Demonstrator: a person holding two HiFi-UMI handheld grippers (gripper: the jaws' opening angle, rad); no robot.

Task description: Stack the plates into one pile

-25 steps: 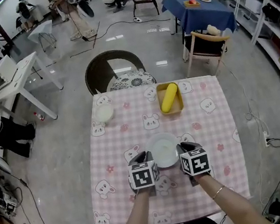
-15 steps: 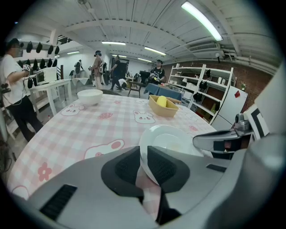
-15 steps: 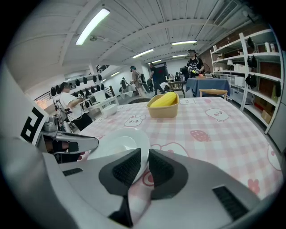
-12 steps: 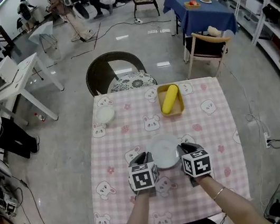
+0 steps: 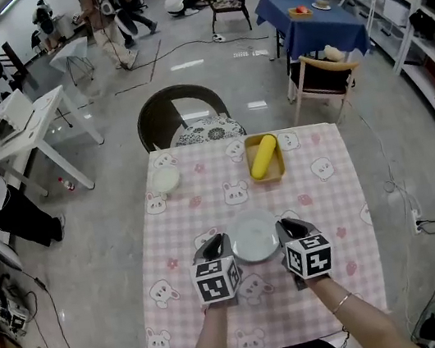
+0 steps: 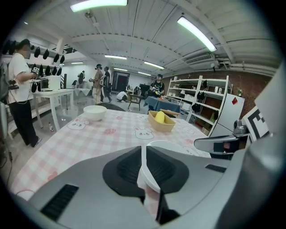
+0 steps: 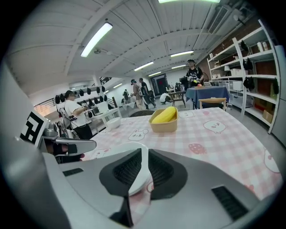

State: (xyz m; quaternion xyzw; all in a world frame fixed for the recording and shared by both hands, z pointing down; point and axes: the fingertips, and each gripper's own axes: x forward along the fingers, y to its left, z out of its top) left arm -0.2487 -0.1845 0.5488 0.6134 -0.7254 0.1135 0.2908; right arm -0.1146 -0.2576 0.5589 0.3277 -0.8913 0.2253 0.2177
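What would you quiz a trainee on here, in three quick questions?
1. True or false: the left tongs and the right tongs pinch the same white plate.
2. What lies in the yellow tub? A a spoon; B a long yellow food; C nothing.
3. Fill in: seen from the head view, the white bowl stands at the table's far ___ corner.
Key: 1 true, both tongs' jaws have just been closing on its rim; 2 B; 3 left.

Two white dishes: near dish (image 5: 254, 241), far dish (image 5: 164, 180). One yellow tray (image 5: 270, 174); one yellow fruit (image 5: 263, 155). Two tools: left hand-held gripper (image 5: 216, 247), right hand-held gripper (image 5: 289, 229). One desk (image 5: 329, 191).
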